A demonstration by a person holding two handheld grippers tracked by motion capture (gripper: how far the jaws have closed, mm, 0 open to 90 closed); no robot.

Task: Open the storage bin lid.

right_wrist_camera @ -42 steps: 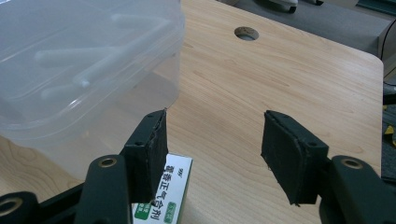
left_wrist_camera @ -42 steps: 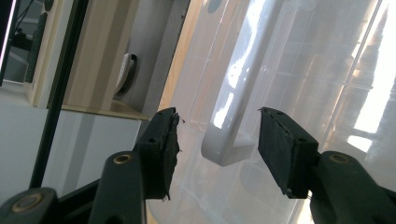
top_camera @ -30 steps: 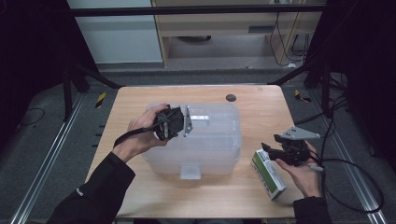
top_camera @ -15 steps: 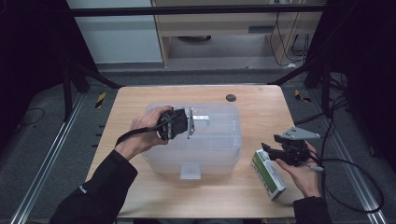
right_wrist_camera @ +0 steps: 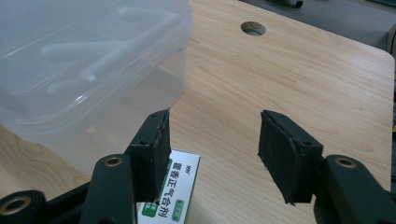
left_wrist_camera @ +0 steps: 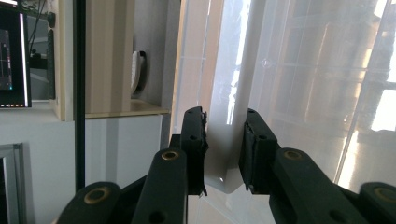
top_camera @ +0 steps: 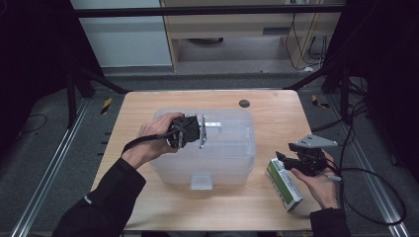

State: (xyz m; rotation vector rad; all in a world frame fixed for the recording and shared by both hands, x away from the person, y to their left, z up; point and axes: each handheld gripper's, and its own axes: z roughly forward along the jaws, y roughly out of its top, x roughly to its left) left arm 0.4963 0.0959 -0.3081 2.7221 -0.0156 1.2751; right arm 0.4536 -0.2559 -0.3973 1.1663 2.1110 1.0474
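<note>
A clear plastic bin (top_camera: 225, 158) with its lid on stands mid-table. My left gripper (top_camera: 205, 129) sits over the bin's top, held by a hand from the left. In the left gripper view its jaws (left_wrist_camera: 224, 116) are shut on a white translucent rim (left_wrist_camera: 223, 158) of the bin. Which part of the bin that rim belongs to I cannot tell. My right gripper (top_camera: 282, 159) hovers at the right, open, just above a green and white carton (top_camera: 285, 186). The carton's end (right_wrist_camera: 170, 196) lies under the gripper's (right_wrist_camera: 212, 149) left jaw, with bare wood between the pads.
A round cable hole (top_camera: 243, 103) sits at the wooden table's (top_camera: 276, 123) far edge, right of centre. The bin's corner (right_wrist_camera: 140, 70) stands close to the left of my right gripper. Cables trail off the table's right side. Metal frame rails flank the table.
The left hand and its gripper have shifted slightly to the right over the bin. The right gripper and the carton have stayed put.
</note>
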